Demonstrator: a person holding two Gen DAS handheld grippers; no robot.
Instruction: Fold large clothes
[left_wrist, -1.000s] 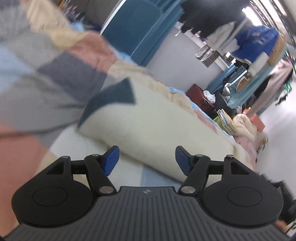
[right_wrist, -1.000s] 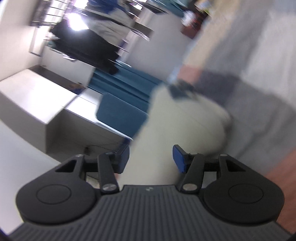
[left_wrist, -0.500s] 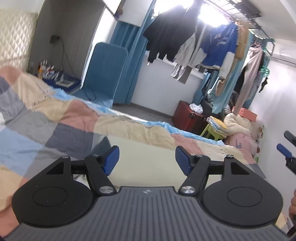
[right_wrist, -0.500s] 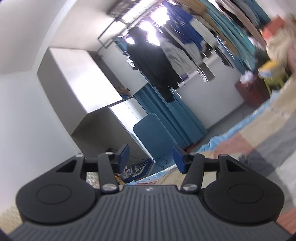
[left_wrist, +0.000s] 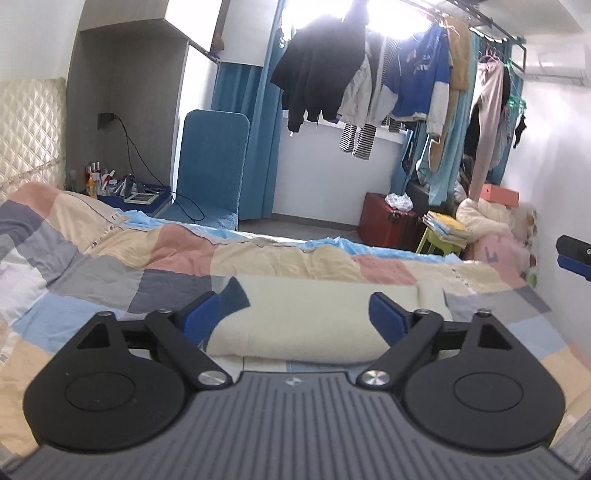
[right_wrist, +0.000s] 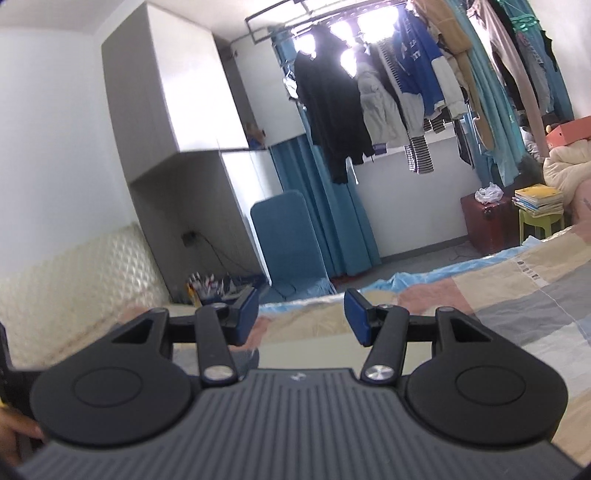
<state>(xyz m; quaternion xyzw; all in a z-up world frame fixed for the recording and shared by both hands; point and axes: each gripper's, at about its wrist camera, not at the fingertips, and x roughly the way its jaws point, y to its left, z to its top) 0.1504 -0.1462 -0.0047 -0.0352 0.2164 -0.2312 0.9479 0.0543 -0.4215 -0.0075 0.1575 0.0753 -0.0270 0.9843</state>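
A folded cream fleece garment (left_wrist: 310, 321) with a dark blue patch (left_wrist: 232, 297) lies on the checked bedspread (left_wrist: 110, 266), just ahead of my left gripper (left_wrist: 293, 314). That gripper is open and empty, level above the bed. My right gripper (right_wrist: 298, 314) is open and empty, raised and pointing across the room; only a pale strip of the garment (right_wrist: 306, 350) shows under its fingers. A blue pad of the right gripper (left_wrist: 574, 258) shows at the right edge of the left wrist view.
Clothes hang on a rail (left_wrist: 399, 74) by the window. A blue chair (left_wrist: 212, 162), a bedside table with bottles (left_wrist: 110, 184), a red trunk (left_wrist: 391, 218), a green stool with books (left_wrist: 443, 229) and a padded headboard (right_wrist: 74, 280) surround the bed.
Both grippers have lifted and levelled out from looking down at the garment. They now face the room. Both stayed open and empty.
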